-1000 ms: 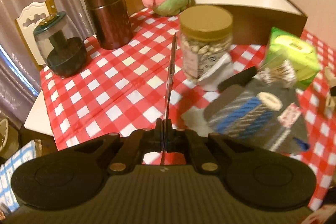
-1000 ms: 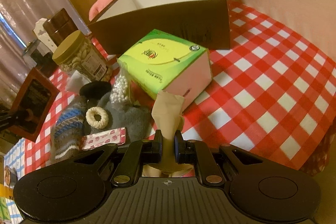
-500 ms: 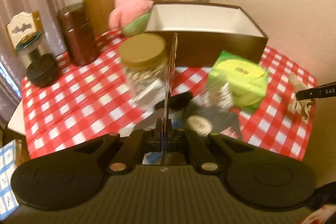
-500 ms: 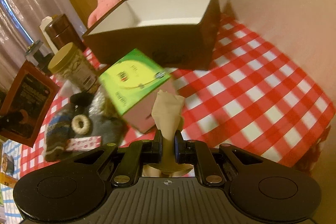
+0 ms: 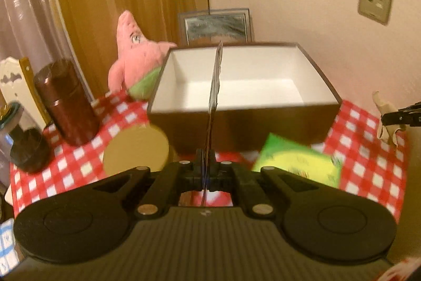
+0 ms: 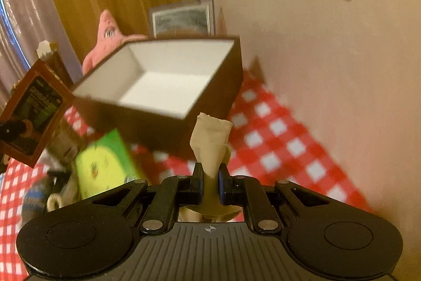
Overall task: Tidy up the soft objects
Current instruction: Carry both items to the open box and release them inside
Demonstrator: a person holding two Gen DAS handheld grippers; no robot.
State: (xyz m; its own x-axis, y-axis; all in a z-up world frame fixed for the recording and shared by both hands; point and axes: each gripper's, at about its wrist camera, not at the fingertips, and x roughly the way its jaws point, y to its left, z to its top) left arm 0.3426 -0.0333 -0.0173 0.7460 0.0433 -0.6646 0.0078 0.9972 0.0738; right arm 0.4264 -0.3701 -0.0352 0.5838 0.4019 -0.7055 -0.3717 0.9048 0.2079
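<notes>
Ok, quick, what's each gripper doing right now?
Left gripper: shut on a thin flat packet, held edge-on above the table.
Right gripper: shut on a beige soft item.

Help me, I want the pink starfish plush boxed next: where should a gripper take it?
Grip the pointed head of the starfish plush from above. It sits upright behind the box's left corner, its body partly hidden by that wall, so the narrow, free tip probably fits the fingers best.

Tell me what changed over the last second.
Both tongs rose and advanced toward the brown box: the left tongs carrying the flat packet, the right tongs the beige cloth. Neither grip changed; the box is empty.
</notes>
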